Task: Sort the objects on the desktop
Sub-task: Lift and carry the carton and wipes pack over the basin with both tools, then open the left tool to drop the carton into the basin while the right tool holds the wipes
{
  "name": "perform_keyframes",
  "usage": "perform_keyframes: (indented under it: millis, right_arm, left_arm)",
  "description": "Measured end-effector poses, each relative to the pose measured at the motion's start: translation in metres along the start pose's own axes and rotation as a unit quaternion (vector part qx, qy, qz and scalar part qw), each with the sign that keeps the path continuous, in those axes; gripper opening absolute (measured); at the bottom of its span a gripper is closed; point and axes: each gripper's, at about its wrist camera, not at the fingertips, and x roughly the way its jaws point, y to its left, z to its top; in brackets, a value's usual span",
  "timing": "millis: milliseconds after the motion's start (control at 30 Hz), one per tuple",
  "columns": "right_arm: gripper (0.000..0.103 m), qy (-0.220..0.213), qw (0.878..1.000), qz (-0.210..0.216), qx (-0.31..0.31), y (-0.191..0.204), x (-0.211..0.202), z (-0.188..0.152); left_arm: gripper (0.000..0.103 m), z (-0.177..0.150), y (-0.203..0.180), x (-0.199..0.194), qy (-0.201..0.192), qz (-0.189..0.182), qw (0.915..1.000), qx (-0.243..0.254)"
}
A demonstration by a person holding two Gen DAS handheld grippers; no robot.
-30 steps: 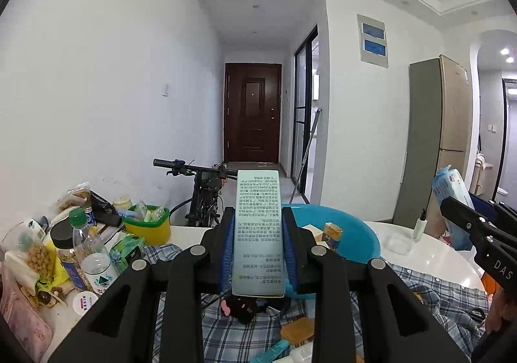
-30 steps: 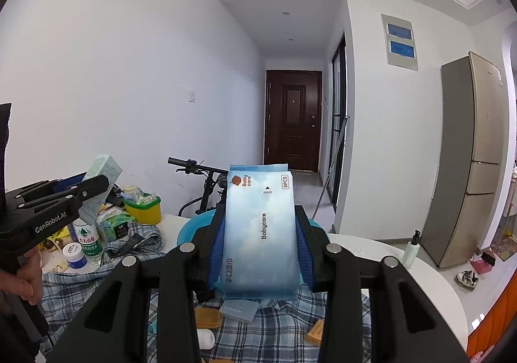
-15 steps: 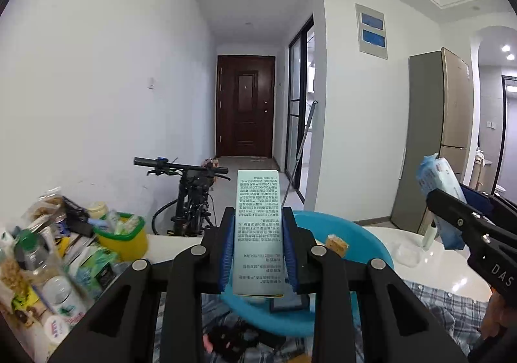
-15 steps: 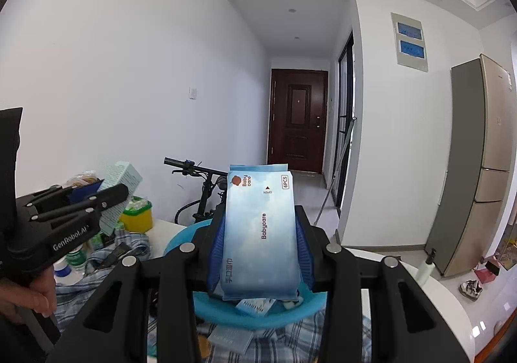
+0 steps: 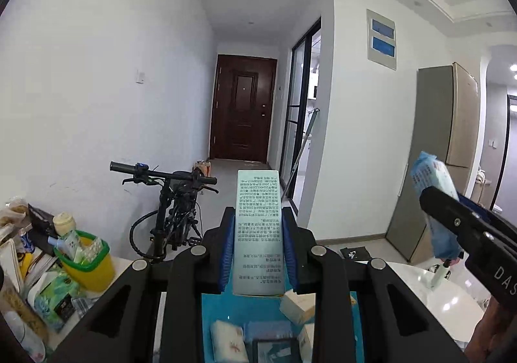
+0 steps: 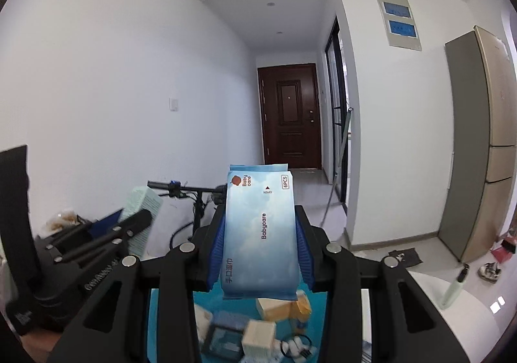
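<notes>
Left gripper (image 5: 258, 233) fingers clamp a slim printed carton (image 5: 258, 227); right gripper (image 6: 260, 250) fingers clamp a glossy soft wipes pack (image 6: 260, 233).

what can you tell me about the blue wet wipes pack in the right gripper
The wipes pack is a soft, glossy sky-blue pouch with a cloud print, a red round logo, "Babycare" lettering and a "6PCS" mark, its text lying sideways. It stands on end, crimped seal up, clamped on both sides by the blue pads of the right gripper, above a blue basin of small boxes. The left wrist view shows it from the side.
</notes>
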Motion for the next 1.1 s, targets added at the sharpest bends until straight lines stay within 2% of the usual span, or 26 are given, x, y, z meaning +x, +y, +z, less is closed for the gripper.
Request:
perform_keyframes:
  millis: [167,300,367,433,500,567,700,800,933,1100]
  right_arm:
    - [0.037,-0.003,1.0,-0.011,-0.003,-0.001,0.017,-0.003]
    - [0.037,0.017,1.0,-0.018,0.015,-0.007,0.031,-0.02]
    - [0.037,0.033,0.999,-0.019,0.018,-0.009,0.04,-0.028]
    - [0.037,0.048,0.999,-0.017,0.007,-0.006,0.047,-0.031]
    - [0.037,0.052,0.999,-0.017,0.003,-0.006,0.049,-0.033]
    - [0.037,0.063,0.998,-0.016,-0.002,-0.007,0.054,-0.035]
    - [0.038,0.118,0.993,-0.012,-0.007,-0.009,0.073,-0.046]
    - [0.037,0.163,0.987,0.002,-0.007,-0.011,0.088,-0.056]
    - [0.038,0.188,0.982,0.013,-0.005,-0.013,0.1,-0.063]
    - [0.038,0.188,0.982,0.013,-0.005,-0.015,0.098,-0.065]
  left_arm:
    - [0.029,-0.007,0.005,0.014,0.007,0.008,0.9999,0.01]
    - [0.029,-0.034,0.007,0.034,0.046,0.019,0.9983,0.029]
    - [0.029,-0.04,0.01,0.043,0.073,0.007,0.9972,0.018]
    - [0.029,-0.039,0.01,0.043,0.08,-0.01,0.9966,0.018]
    - [0.029,-0.038,0.006,0.042,0.083,0.008,0.9957,0.038]
    - [0.029,-0.042,0.005,0.05,0.109,0.028,0.9922,0.054]
    - [0.029,-0.061,0.022,0.086,0.204,-0.006,0.9789,0.011]
    - [0.029,-0.073,0.026,0.105,0.242,-0.015,0.9703,0.004]
    - [0.029,-0.081,0.024,0.113,0.252,-0.013,0.9675,0.008]
    - [0.029,-0.082,0.022,0.109,0.246,-0.013,0.9692,0.011]
